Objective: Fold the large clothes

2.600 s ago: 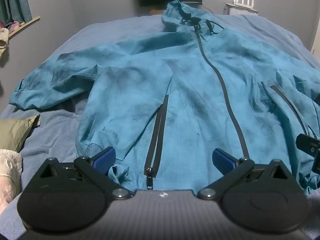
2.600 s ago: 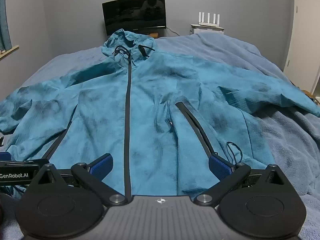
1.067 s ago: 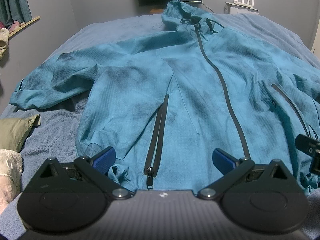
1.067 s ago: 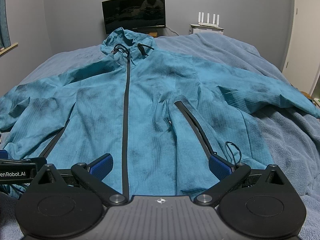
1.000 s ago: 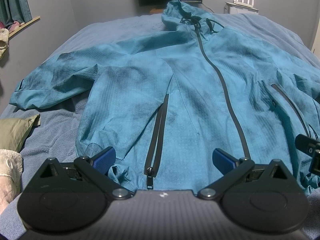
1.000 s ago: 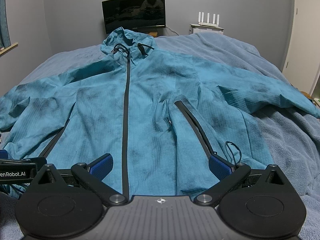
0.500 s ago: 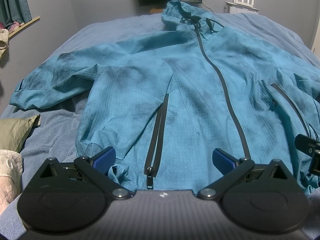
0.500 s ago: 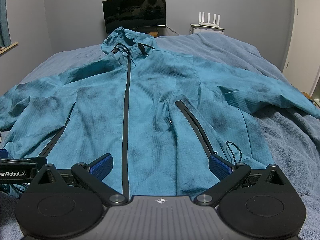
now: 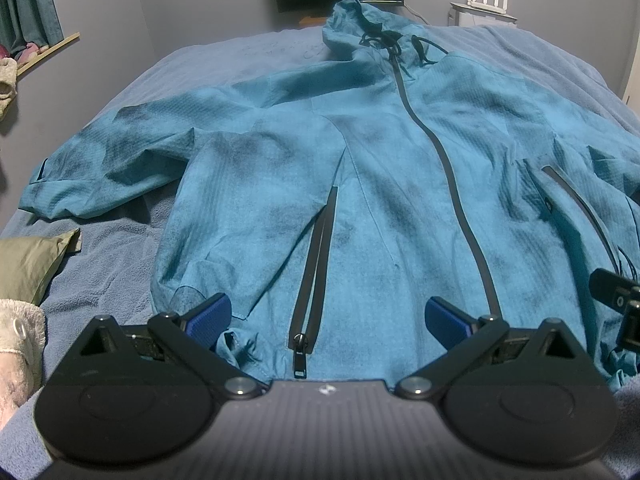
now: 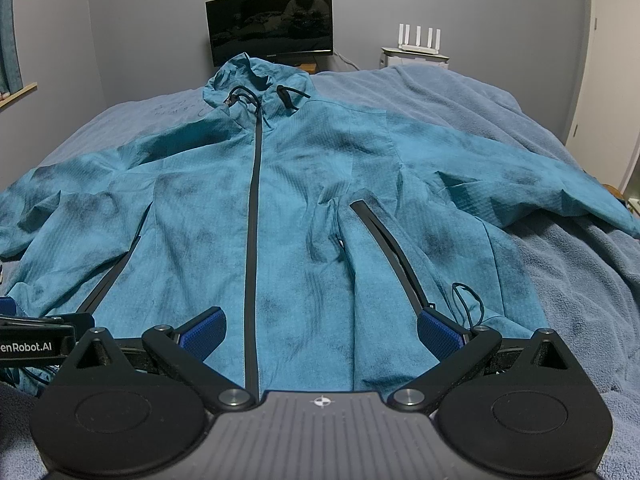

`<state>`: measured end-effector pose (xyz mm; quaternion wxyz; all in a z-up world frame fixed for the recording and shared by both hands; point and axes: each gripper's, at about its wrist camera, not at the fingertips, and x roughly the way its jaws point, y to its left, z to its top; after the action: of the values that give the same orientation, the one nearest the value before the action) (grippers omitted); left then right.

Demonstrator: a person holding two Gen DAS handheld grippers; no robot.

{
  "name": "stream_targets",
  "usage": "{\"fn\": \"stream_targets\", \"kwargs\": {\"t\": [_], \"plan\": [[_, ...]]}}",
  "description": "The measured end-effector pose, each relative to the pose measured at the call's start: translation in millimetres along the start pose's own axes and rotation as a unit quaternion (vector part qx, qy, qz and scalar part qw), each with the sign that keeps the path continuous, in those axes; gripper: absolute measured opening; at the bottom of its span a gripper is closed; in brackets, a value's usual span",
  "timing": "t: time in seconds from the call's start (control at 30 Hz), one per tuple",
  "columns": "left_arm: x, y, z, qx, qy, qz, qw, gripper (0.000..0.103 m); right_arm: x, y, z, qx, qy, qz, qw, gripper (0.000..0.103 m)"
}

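Left wrist view: the teal jacket (image 9: 360,184) lies flat and zipped on the bed (image 9: 120,264), hood at 12 o'clock. Left gripper (image 9: 326,318) and right gripper (image 10: 320,330) fingers are spread wide over the hem at 6 o'clock, grasping nothing.

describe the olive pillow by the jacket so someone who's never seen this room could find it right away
Start at the blue bed with the teal jacket spread flat on it. Follow the jacket's sleeve toward the window side; just below its cuff, at the bed's edge, lies the pillow. It is the only olive-green thing there, smooth against the fluffy pale fabric next to it.
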<state>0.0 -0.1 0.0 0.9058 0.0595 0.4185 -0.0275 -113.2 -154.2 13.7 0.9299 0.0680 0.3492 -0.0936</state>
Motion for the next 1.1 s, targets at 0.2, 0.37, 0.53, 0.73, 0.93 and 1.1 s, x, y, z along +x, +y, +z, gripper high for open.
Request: {"fn": "stream_targets", "kwargs": {"t": [0.2,0.37,0.53,0.73,0.93,1.1], "plan": [[0.0,0.0,0.0,0.000,0.000,0.000,1.0000,0.103,-0.3,0.2,0.1,0.000,0.000,0.000,1.000,0.103],[0.0,0.0,0.1,0.000,0.000,0.000,1.0000,0.103,-0.6,0.5,0.3,0.000,0.000,0.000,1.000,0.103],[-1.4,-1.8,-1.8,0.004,-0.005,0.009,0.9999,0.103,-2.4,-0.4,1.1,0.001,-0.001,0.000,1.000,0.103],[-0.2,-17.0,-27.3,0.064,-0.010,0.055,0.9964,0.103,2.9,-4.1,-2.0,0.018,-0.007,0.000,1.000,0.103],[3.4,-24.4,-22.0,0.101,0.019,0.053,0.9933,0.103,-18.5,-33.4,26.0,0.036,-0.043,0.008,0.998,0.103],[3.0,-1.3,23.8,0.027,0.024,-0.002,0.9994,0.103,-19.6,-95.5,64.6,0.036,-0.093,-0.044,0.994,0.103]]}}
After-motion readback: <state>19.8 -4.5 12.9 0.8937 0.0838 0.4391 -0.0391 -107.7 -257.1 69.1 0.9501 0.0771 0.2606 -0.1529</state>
